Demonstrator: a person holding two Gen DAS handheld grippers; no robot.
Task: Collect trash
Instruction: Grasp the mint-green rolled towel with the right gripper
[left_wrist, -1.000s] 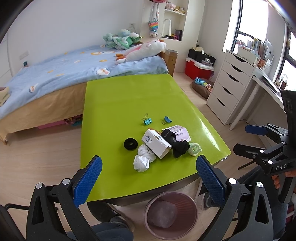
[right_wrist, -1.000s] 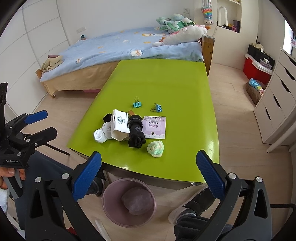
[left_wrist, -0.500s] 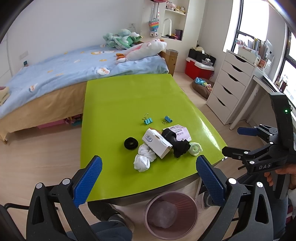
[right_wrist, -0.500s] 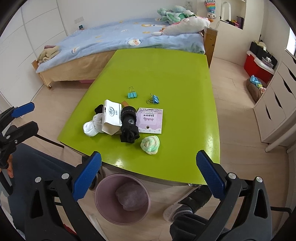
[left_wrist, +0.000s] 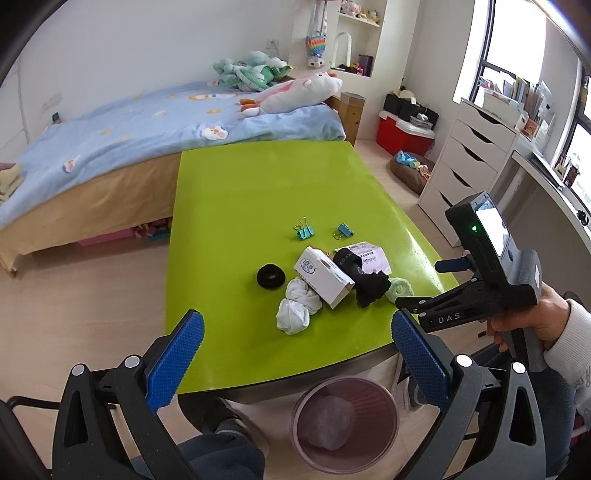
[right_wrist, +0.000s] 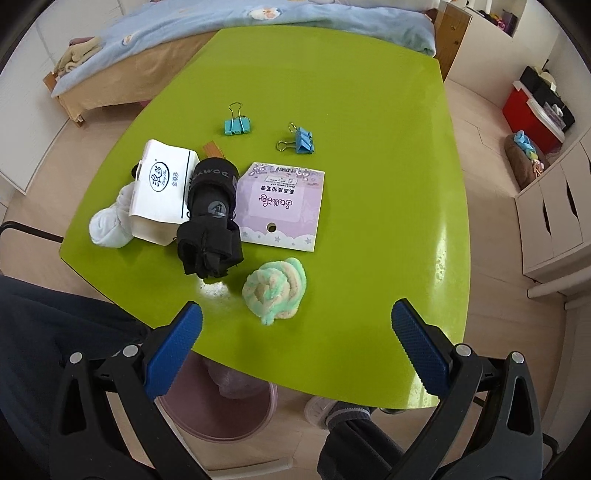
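Right wrist view: the right gripper (right_wrist: 295, 325) hangs over the near edge of the green table (right_wrist: 388, 177) with its blue-padded jaws spread wide and nothing between them. Just ahead of it lies a rolled pastel sock (right_wrist: 275, 290), and beyond that a black sock bundle (right_wrist: 210, 229) rests partly on a purple card (right_wrist: 282, 205). A white box (right_wrist: 162, 192) sits touching the black bundle on its left, with a white sock (right_wrist: 110, 221) tucked against the box's far side. Two blue binder clips (right_wrist: 236, 123) (right_wrist: 301, 142) lie further back, apart from the pile. Under the table's near edge a pink bin (right_wrist: 221, 413) shows, with a crumpled bag inside.

In the left wrist view, the left gripper (left_wrist: 295, 354) is held back from the table's near edge, jaws likewise wide apart and empty. A black ring (left_wrist: 271, 277) lies on the table left of the white box (left_wrist: 323, 280). The pink bin (left_wrist: 343, 424) stands on the floor below the table edge. A hand (left_wrist: 532, 321) holds the right gripper's handle at the right side.
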